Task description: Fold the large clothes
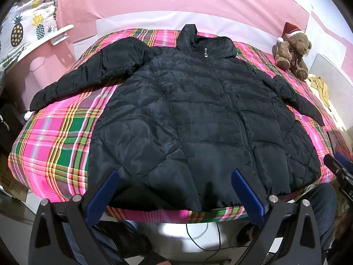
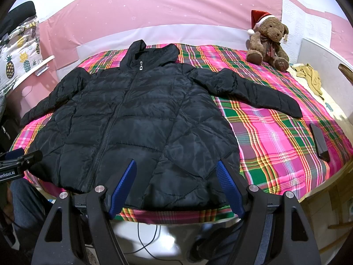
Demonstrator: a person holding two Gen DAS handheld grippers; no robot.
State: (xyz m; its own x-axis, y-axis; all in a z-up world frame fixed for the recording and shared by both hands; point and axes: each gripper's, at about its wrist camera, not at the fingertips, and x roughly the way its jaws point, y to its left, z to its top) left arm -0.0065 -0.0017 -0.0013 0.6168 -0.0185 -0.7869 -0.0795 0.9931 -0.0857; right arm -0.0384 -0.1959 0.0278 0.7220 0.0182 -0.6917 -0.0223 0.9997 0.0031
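Lying zipped and flat on the plaid-covered bed, the black puffer jacket spreads both sleeves wide. The left claw and right claw hover open near its hem, holding nothing.

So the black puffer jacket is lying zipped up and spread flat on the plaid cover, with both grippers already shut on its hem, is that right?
Not quite: the left gripper and right gripper are both open, as each wrist view shows. The jacket is indeed zipped and spread on the plaid cover.

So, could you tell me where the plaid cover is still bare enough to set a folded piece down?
The widest bare patch of plaid cover lies between the jacket, its right sleeve and the phone. A smaller one sits under the left sleeve. The far right corner is crowded by the teddy bear and yellow cloth.
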